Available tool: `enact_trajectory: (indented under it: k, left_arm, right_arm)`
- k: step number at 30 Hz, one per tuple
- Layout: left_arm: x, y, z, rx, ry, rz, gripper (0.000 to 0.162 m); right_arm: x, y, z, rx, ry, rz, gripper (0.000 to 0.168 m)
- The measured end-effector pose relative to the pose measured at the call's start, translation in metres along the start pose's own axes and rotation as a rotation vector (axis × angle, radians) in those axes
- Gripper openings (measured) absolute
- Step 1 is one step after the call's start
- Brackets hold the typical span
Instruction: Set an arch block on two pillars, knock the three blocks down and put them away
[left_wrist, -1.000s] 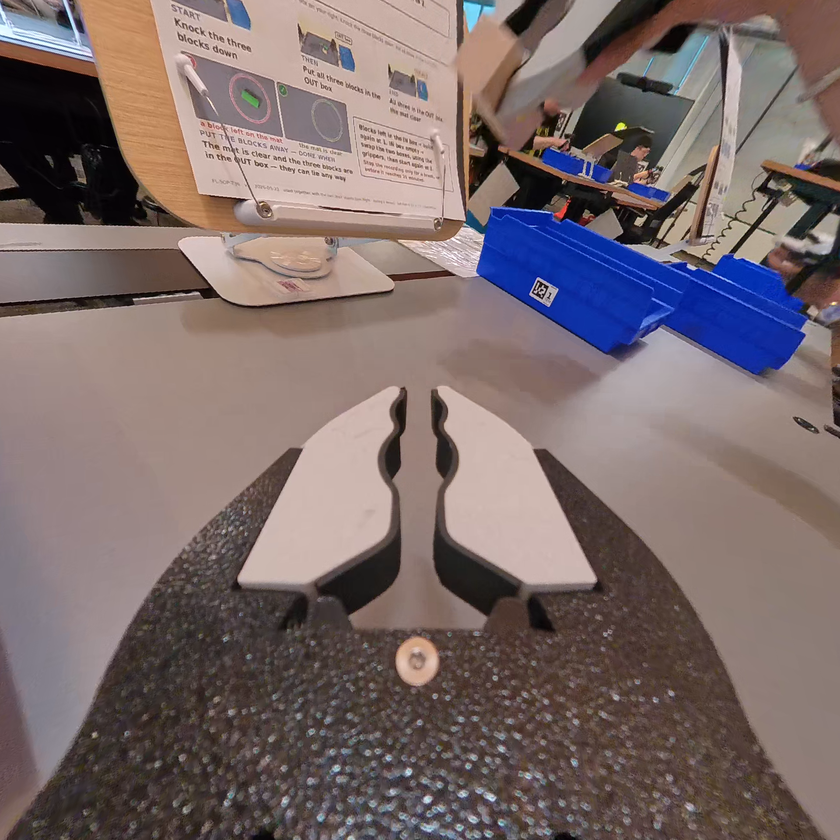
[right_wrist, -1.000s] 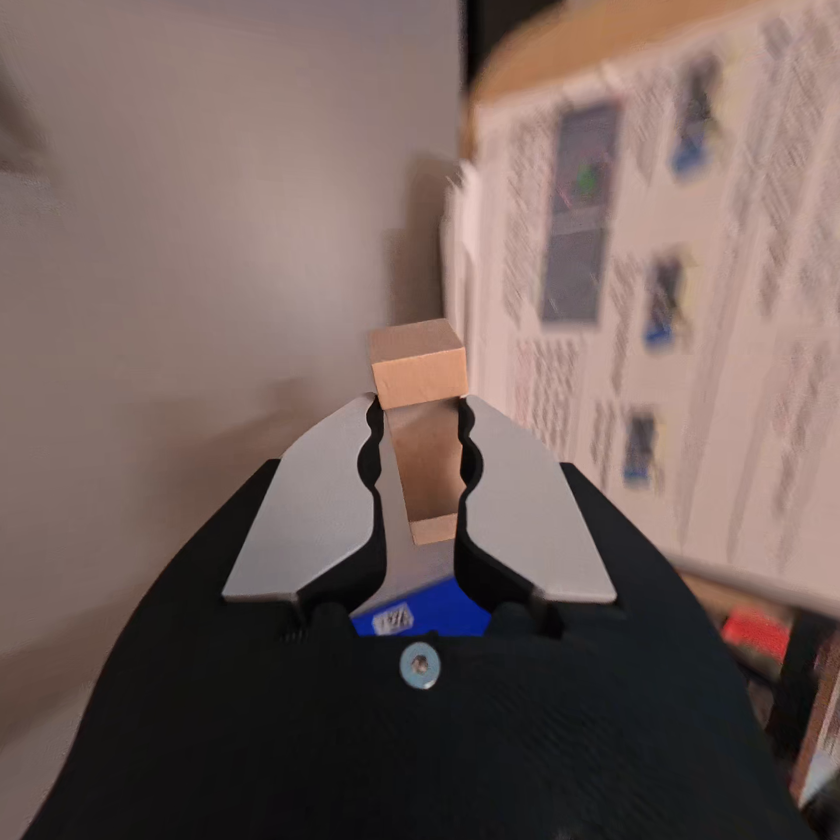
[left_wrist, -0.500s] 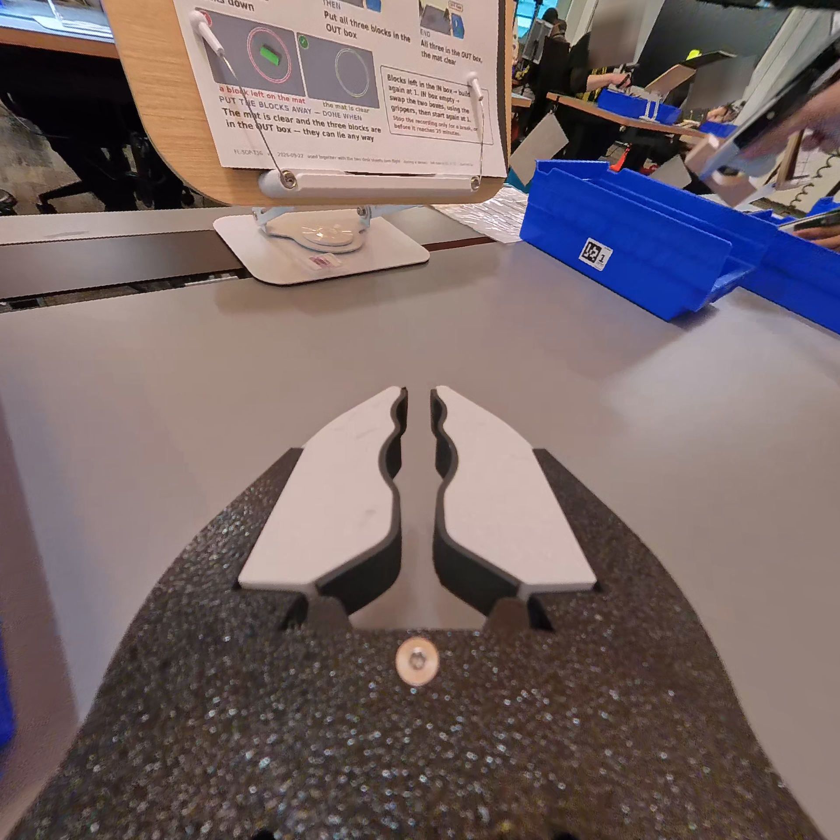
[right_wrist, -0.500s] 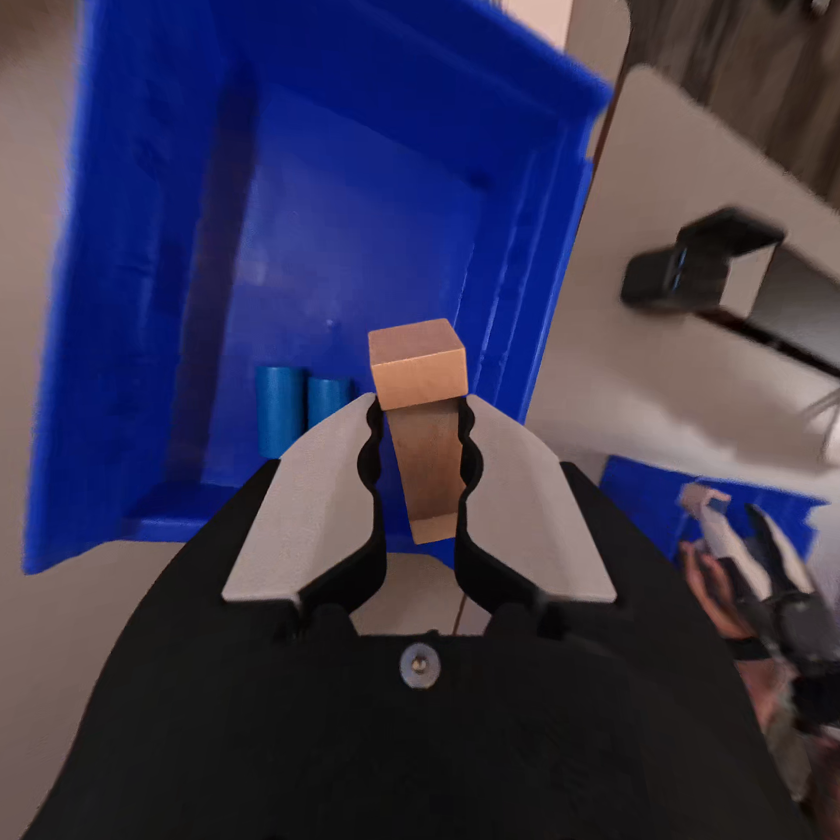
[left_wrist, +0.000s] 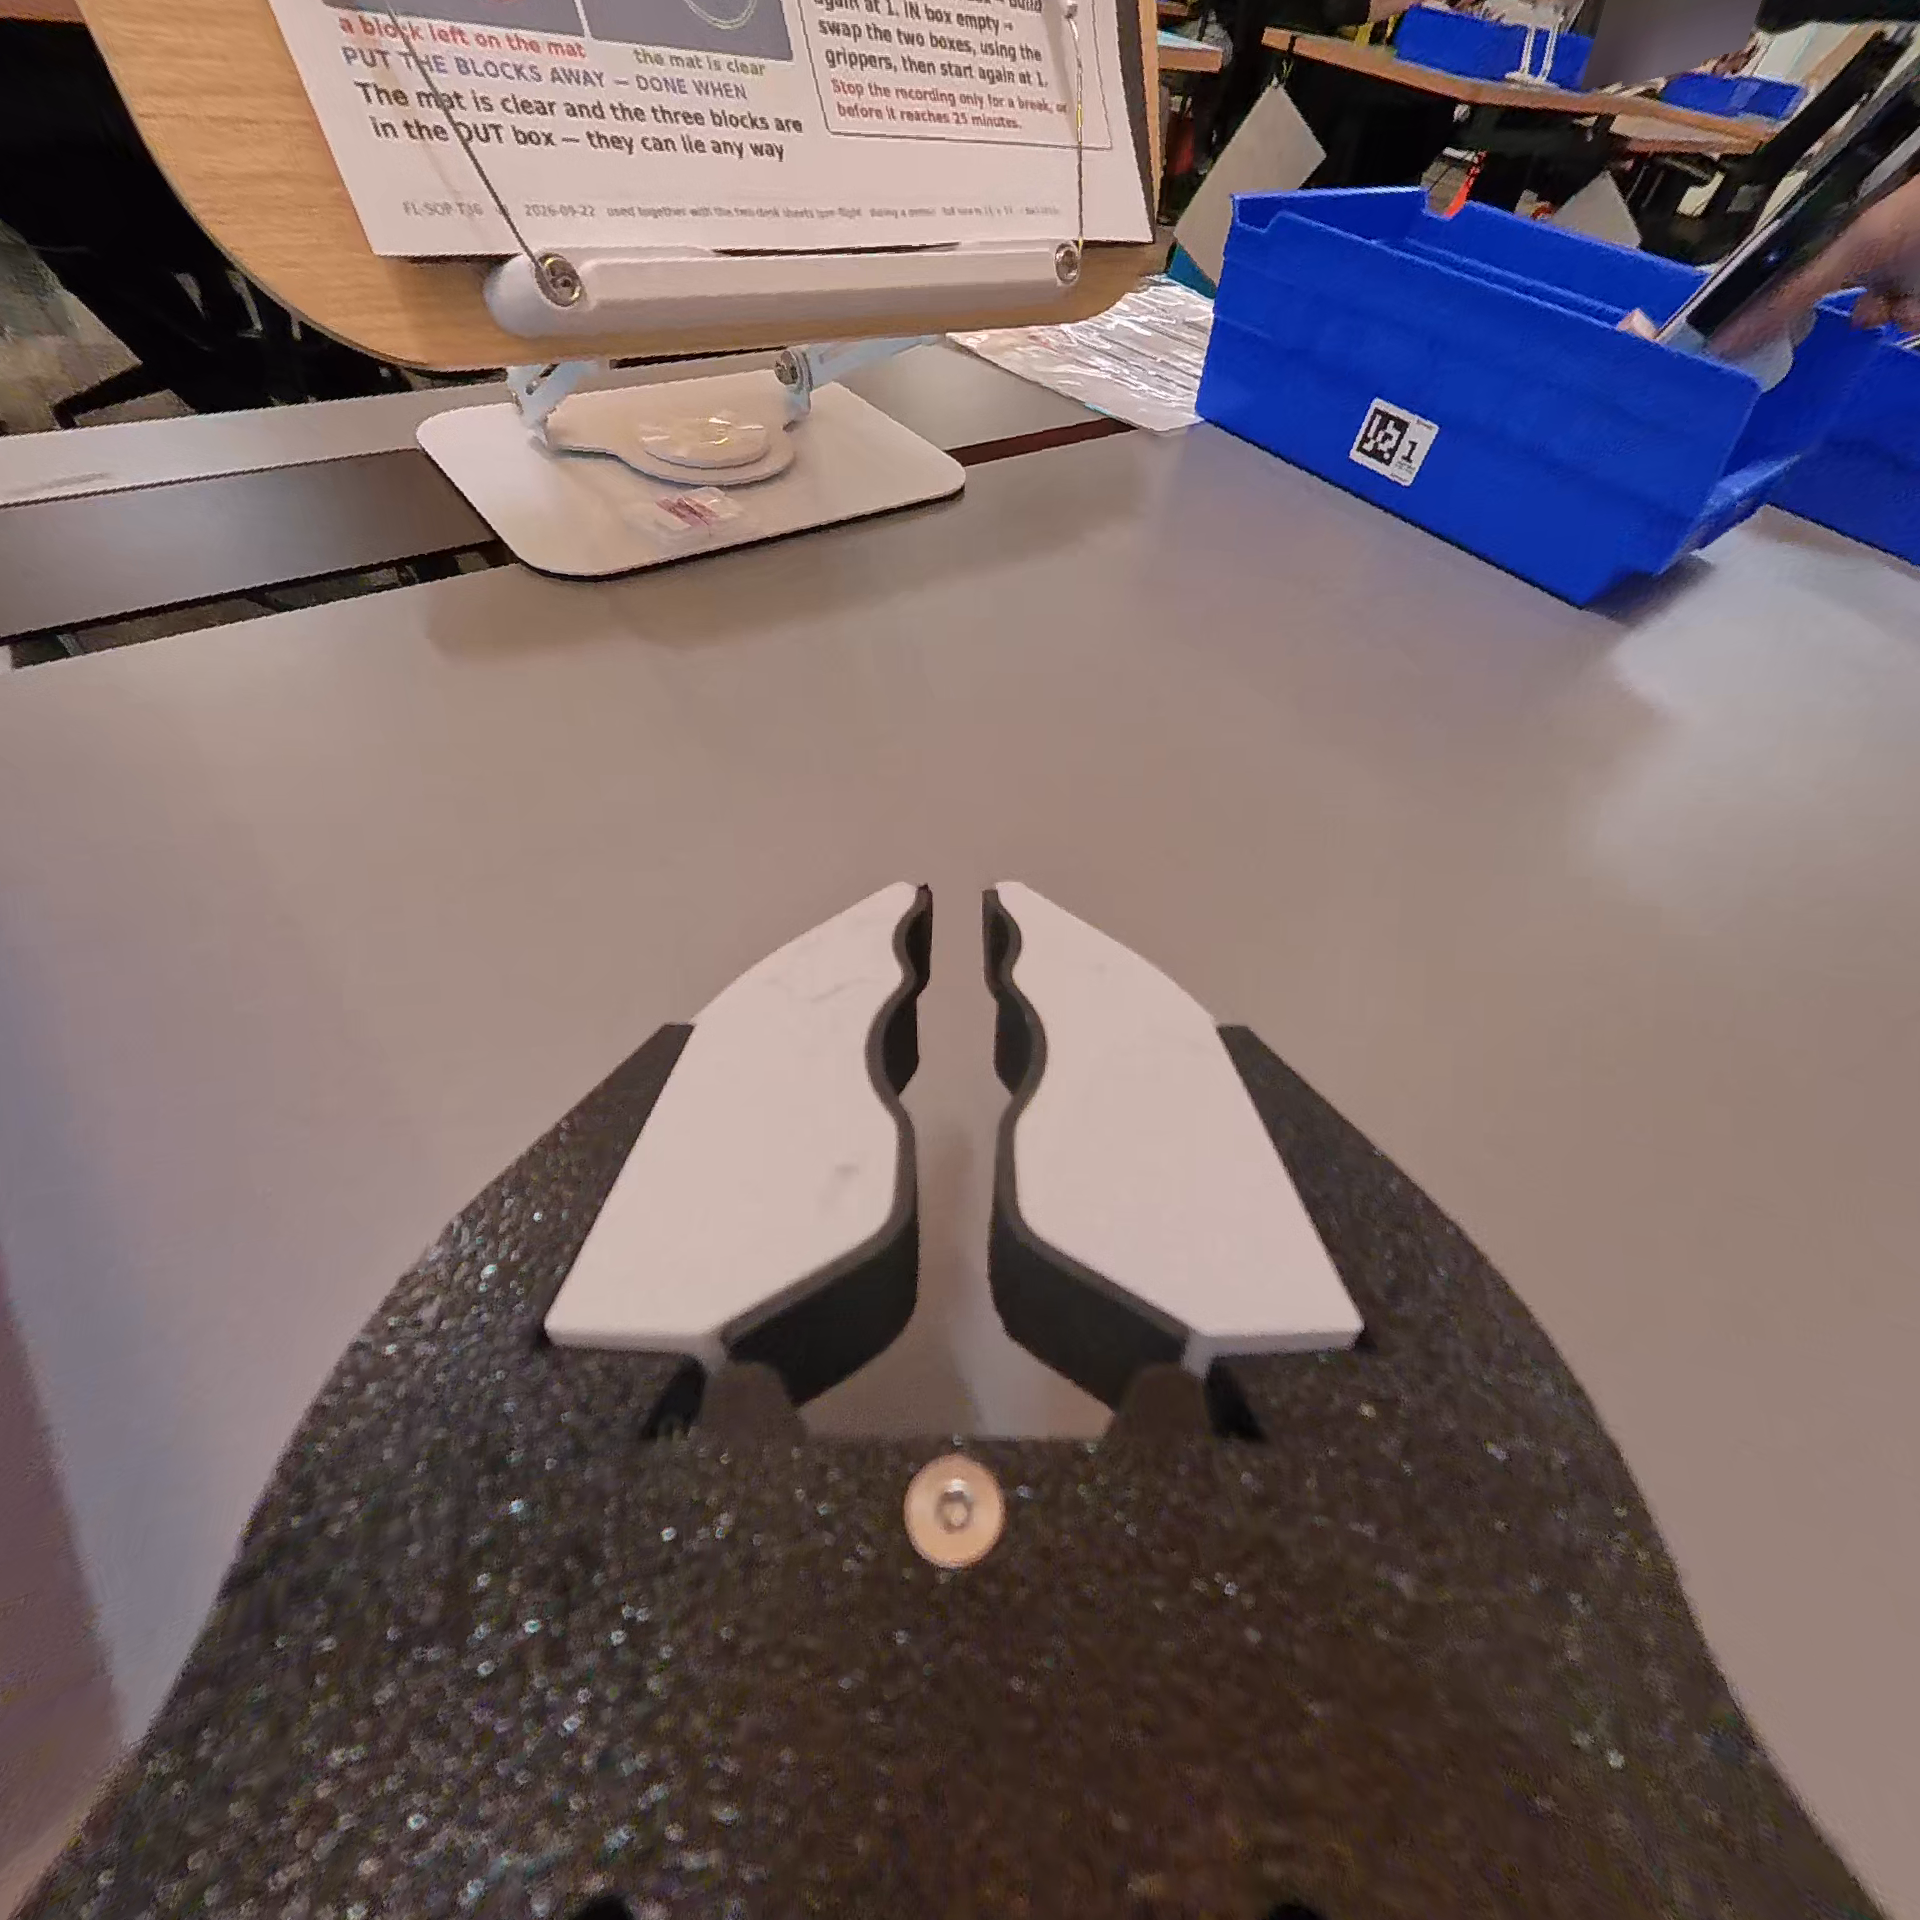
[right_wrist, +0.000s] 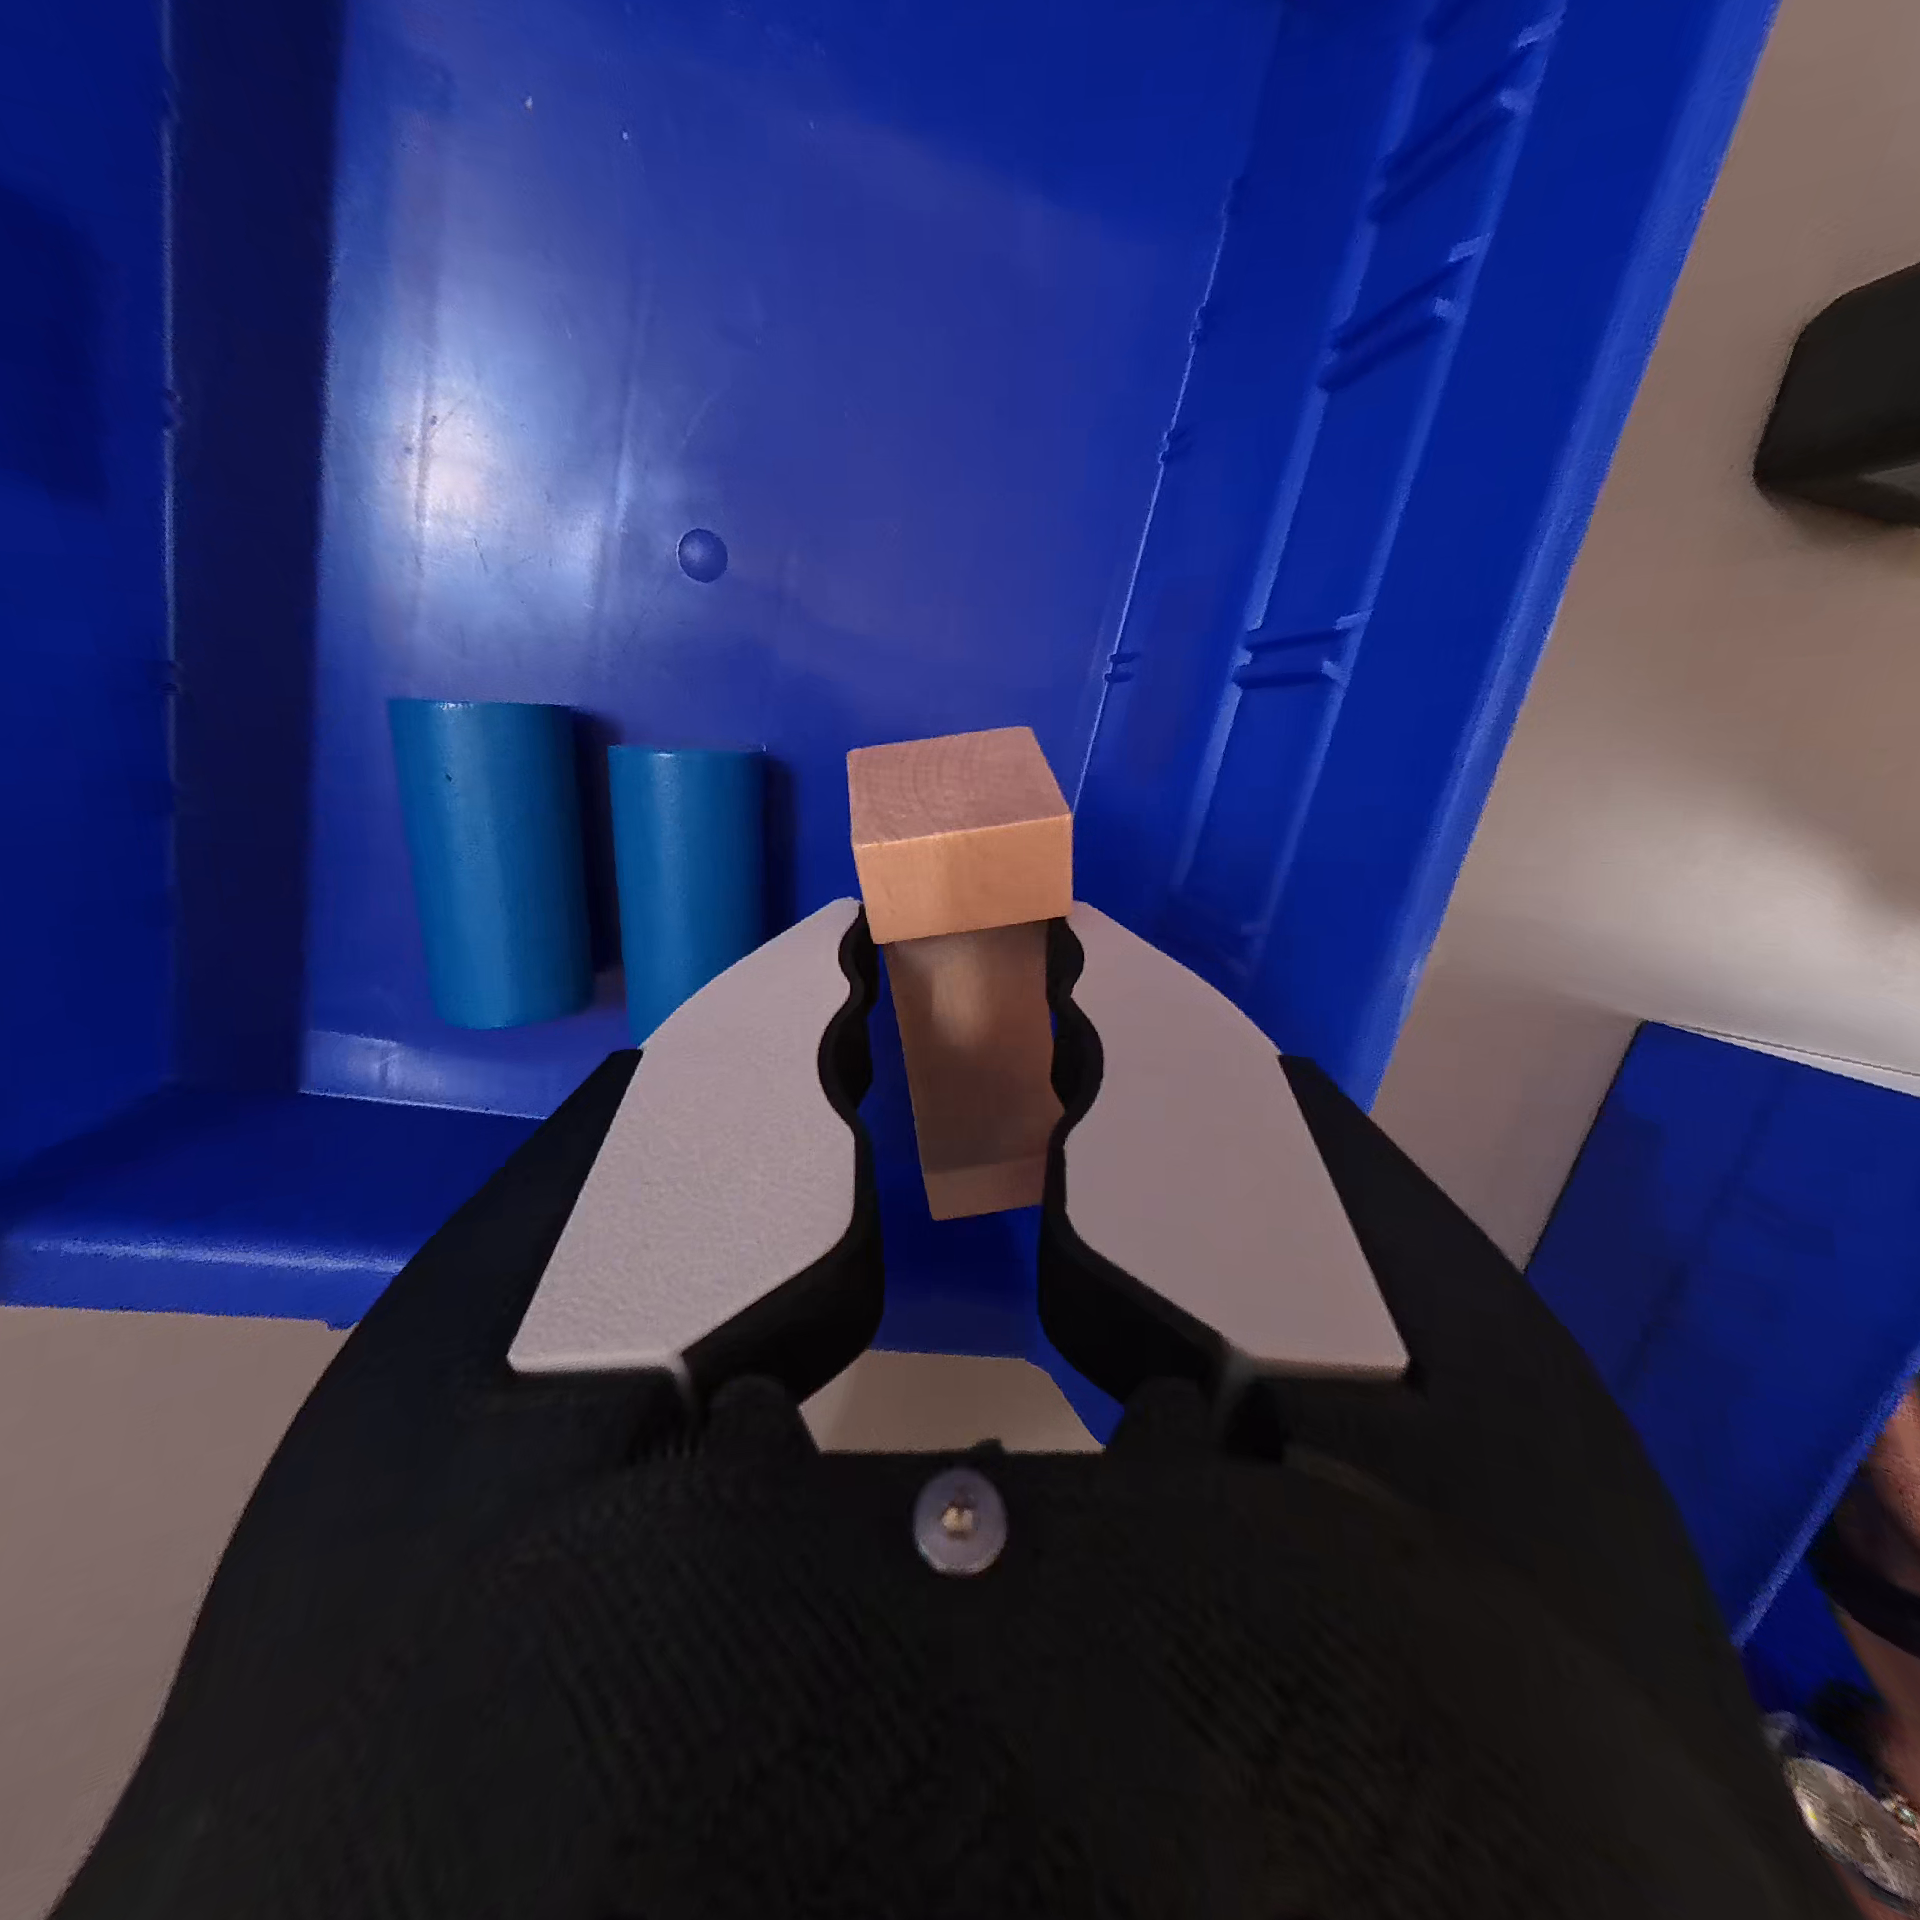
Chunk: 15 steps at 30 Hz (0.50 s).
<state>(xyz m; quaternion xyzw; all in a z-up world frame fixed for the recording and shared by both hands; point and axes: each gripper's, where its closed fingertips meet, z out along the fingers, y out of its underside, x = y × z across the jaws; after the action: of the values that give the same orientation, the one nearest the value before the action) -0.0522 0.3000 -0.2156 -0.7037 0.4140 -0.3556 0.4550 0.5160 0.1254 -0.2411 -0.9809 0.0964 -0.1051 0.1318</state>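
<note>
My right gripper (right_wrist: 961, 914) is shut on a plain wooden block (right_wrist: 961, 831) and holds it over a blue bin (right_wrist: 1299, 416). The block sticks out past the fingertips. Two blue cylinders (right_wrist: 488, 862) (right_wrist: 686, 883) lie side by side on the bin's floor, left of the block. My left gripper (left_wrist: 956, 894) is nearly shut with a narrow gap, holds nothing, and hovers low over the grey table (left_wrist: 1351, 831). In the left wrist view the same blue bin (left_wrist: 1455, 374) stands at the far right, with the right gripper (left_wrist: 1787, 260) reaching over it.
A wooden stand with a printed instruction sheet (left_wrist: 665, 135) sits on a white base (left_wrist: 686, 468) at the table's back. A second blue bin (right_wrist: 1745, 1299) lies right of the first. A dark object (right_wrist: 1849, 416) sits on the table at the upper right. Tip to tip, the grippers are about 60 centimeters apart.
My right gripper swung with the block from beside the instruction sheet to above the blue bin, then came closer to it. My left gripper shifted slightly nearer to the stand, still nearly shut.
</note>
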Motion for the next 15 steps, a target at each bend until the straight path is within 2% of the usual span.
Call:
enact_trajectory:
  k: [9, 12, 15]
  left_arm:
    - [0.000, 0.000, -0.001, 0.000, 0.004, -0.002, 0.009]
    - [-0.001, -0.001, -0.002, 0.002, 0.003, -0.005, 0.009]
    - [-0.002, -0.002, -0.002, 0.006, 0.001, -0.007, 0.009]
  right_arm:
    - [-0.007, 0.000, 0.006, 0.000, 0.008, -0.057, 0.032]
    - [-0.012, -0.010, -0.002, 0.062, -0.013, -0.046, 0.048]
    - [-0.013, -0.019, -0.014, 0.105, -0.002, -0.048, 0.055]
